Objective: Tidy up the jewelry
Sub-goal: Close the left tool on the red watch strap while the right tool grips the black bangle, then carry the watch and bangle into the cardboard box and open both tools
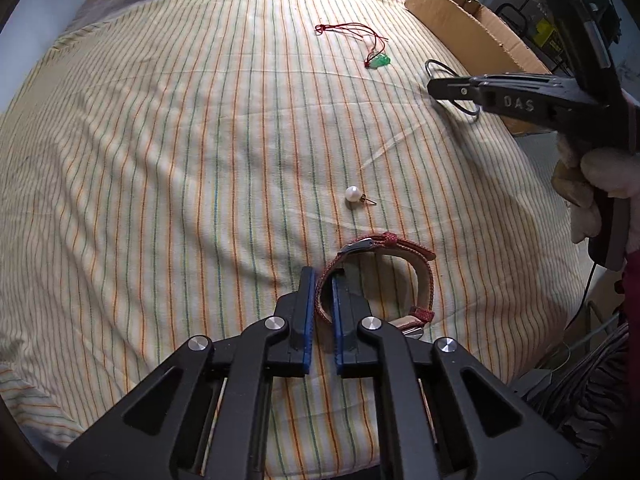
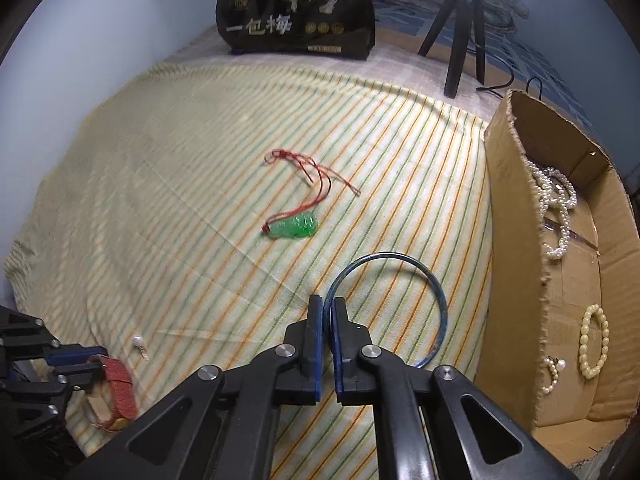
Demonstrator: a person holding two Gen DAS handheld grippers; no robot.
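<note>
My left gripper [image 1: 323, 280] is shut on the strap of a red watch [image 1: 416, 280] that lies on the striped cloth; it also shows in the right wrist view [image 2: 118, 388]. My right gripper [image 2: 329, 304] is shut on a thin blue bangle [image 2: 438, 300], close to the cardboard box [image 2: 516, 240]; the bangle [image 1: 436, 65] shows behind that gripper [image 1: 440, 90] in the left wrist view. A pearl earring [image 1: 353, 193] lies beyond the watch. A green pendant on a red cord [image 2: 296, 227] lies mid-cloth.
The cardboard box at the right holds pearl strands [image 2: 558, 208], a cream bead bracelet [image 2: 596, 342] and a small pearl piece [image 2: 554, 372]. A black printed bag [image 2: 296, 12] and a black tripod [image 2: 460, 28] stand at the back.
</note>
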